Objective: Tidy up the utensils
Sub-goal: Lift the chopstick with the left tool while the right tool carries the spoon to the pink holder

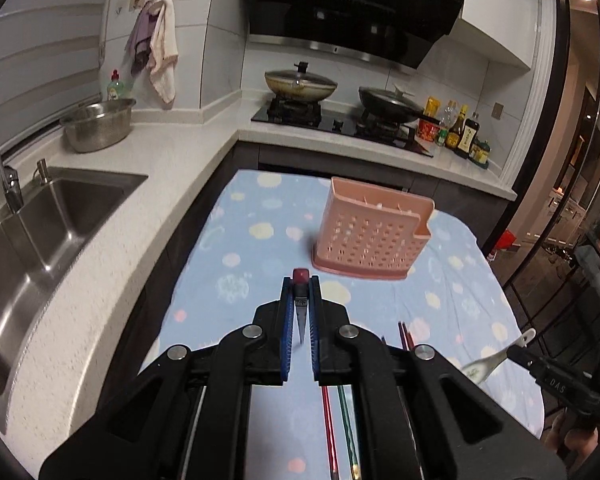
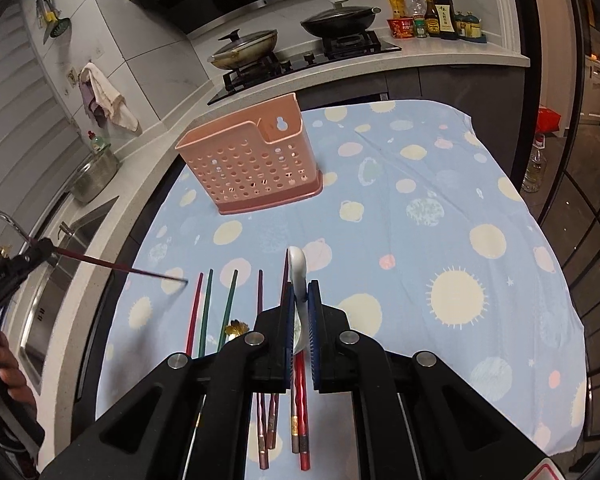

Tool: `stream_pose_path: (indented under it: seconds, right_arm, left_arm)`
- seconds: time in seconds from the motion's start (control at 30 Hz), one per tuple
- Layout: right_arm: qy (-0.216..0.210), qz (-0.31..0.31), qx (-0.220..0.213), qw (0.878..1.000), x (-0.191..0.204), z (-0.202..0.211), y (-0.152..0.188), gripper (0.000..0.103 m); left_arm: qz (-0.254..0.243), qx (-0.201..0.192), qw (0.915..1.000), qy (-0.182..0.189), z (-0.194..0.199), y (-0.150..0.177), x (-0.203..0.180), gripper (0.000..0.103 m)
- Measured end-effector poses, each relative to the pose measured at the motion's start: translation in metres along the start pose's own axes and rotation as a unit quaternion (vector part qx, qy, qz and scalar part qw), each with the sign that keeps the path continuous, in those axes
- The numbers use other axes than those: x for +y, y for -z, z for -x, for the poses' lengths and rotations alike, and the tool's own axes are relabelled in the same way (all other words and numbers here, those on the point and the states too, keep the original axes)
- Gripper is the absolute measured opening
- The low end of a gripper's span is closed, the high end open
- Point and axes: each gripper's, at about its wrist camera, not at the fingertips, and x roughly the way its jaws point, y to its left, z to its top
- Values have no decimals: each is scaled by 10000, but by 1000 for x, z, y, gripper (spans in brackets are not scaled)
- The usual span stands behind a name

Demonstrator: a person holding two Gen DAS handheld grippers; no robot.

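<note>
A pink perforated utensil holder (image 1: 372, 236) stands on the blue dotted tablecloth (image 1: 260, 232); it also shows in the right wrist view (image 2: 252, 164). My left gripper (image 1: 301, 284) is shut on a dark red chopstick (image 1: 301, 280), held above the cloth in front of the holder; the right wrist view shows that chopstick (image 2: 116, 266) sticking out. My right gripper (image 2: 300, 292) is shut on a white ceramic spoon (image 2: 298, 272), which also shows in the left wrist view (image 1: 496, 360). Several red, green and brown chopsticks (image 2: 204, 312) lie on the cloth below.
A steel sink (image 1: 40, 232) and faucet (image 1: 0, 152) sit on the white counter at left, with a metal bowl (image 1: 98, 124). A hob with two pans (image 1: 300, 82) and sauce bottles (image 1: 460, 130) lies behind the table. A small gold utensil (image 2: 236, 328) lies among the chopsticks.
</note>
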Motion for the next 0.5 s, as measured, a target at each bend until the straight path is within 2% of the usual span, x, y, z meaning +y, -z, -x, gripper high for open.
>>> stream_pose_path:
  seconds: [0.23, 0.5]
  right_arm:
    - [-52, 103, -303, 9995, 5, -6, -50, 7]
    - [-181, 136, -710, 9972, 14, -23, -128, 7]
  left_arm:
    - [-119, -561, 9983, 73, 3, -70, -9, 7]
    - [-142, -1247, 9911, 440, 8, -147, -31, 7]
